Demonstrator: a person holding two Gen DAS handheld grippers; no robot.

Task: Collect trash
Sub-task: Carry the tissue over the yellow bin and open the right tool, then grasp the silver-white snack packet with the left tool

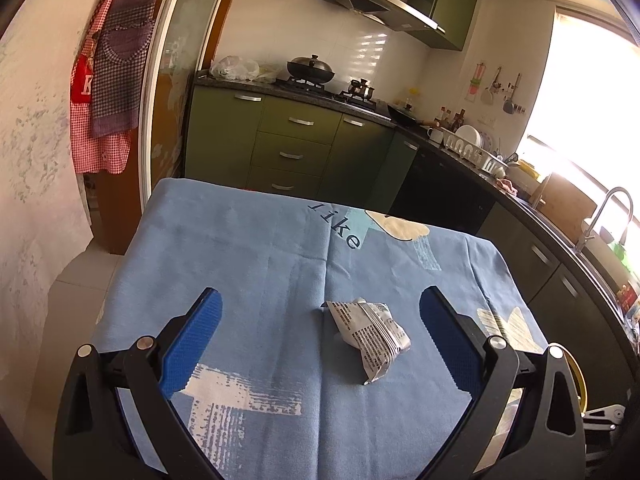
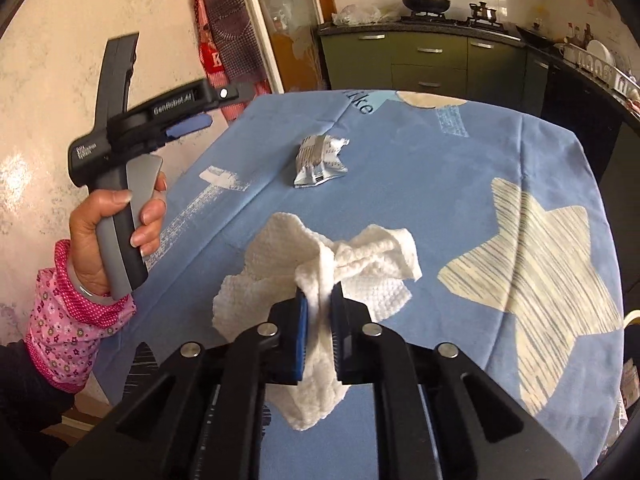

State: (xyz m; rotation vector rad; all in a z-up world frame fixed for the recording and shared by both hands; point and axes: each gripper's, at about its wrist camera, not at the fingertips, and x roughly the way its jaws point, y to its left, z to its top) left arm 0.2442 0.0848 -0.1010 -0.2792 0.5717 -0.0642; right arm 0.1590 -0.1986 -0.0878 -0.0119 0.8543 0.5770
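While the right gripper (image 2: 319,304) has its jaws clamped on the white paper towel (image 2: 316,268), lifted off the blue-clothed surface (image 2: 460,184), the crumpled foil wrapper (image 1: 370,336) lies uncollected between the left gripper's (image 1: 320,316) wide jaws.

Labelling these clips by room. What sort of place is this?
Most likely a home kitchen: a lidded wok on a gas stove, green cabinets, and a dish rack near the sink tap.
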